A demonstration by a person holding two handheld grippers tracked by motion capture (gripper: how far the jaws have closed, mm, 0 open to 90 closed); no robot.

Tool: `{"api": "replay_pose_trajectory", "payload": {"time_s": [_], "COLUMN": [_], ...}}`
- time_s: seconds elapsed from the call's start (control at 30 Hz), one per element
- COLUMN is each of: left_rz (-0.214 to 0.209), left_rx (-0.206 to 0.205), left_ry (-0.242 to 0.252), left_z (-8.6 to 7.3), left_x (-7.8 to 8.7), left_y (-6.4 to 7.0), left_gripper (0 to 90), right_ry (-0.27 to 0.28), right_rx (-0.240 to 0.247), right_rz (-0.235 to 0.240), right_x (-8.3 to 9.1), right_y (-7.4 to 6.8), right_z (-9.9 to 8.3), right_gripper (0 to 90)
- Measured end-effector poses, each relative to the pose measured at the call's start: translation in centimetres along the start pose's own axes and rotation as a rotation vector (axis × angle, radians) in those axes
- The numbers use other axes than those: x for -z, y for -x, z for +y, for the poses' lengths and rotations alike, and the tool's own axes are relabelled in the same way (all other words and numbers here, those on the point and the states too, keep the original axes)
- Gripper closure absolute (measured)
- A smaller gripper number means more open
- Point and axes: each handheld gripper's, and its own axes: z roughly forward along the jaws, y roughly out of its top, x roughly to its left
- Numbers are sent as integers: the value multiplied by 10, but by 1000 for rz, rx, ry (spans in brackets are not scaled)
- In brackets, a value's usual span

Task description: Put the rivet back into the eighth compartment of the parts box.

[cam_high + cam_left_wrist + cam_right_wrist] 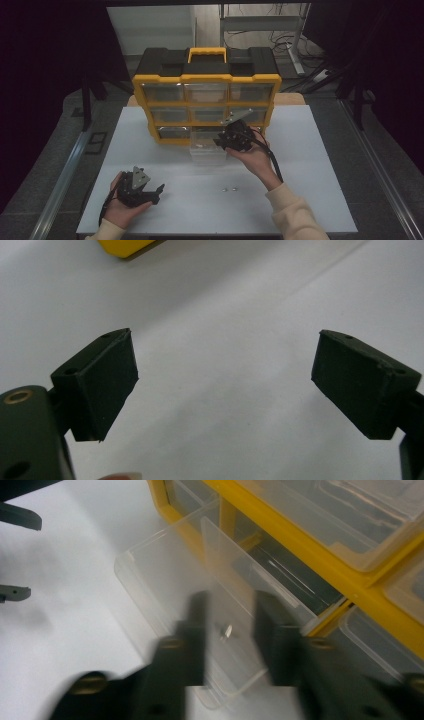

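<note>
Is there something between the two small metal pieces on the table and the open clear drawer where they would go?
Nothing visible does. The two small metal pieces lie on bare white table, and the pulled-out clear drawer is open on top. The right hand-held gripper hovers over the drawer with jaws apart.

Right gripper point(230, 635) fingers point(197, 635) motion-blurred, small part point(226, 630) in the clear drawer point(150, 580) too small to identify

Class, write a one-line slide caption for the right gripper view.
Right gripper hovers, jaws apart, over a clear drawer pulled from the yellow organizer, a small metal piece inside.
</note>
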Motion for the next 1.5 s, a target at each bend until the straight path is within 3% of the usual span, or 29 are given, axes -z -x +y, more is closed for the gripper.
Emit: {"api": "replay_pose_trajectory", "payload": {"time_s": [0.03, 0.2, 0.33, 0.5, 0.77, 1.5], "left_rz": [0, 0, -1, -1, 0, 0], "left_rx": [0, -2, -3, -1, -4, 3], "left_ry": [0, 3, 3, 7, 9, 12], "left_z": [0, 0, 1, 1, 2, 2], "left_x": [0, 1, 1, 1, 2, 2], "left_y": [0, 0, 0, 0, 1, 1], "left_gripper": [118, 117, 117, 117, 117, 117], "right_ry": [-1, 27, 23, 38, 26, 35], "right_rx": [-12, -58, -40, -51, -40, -23], "right_rz": [6, 20, 8, 36, 22, 35], "right_x": [-1, 7, 14, 25, 42, 59], "right_y": [1, 1, -3, -4, -4, -4], "right_z": [0, 0, -2, -10, -25, -54], "right_gripper": [471, 346, 282, 257, 262, 266]}}
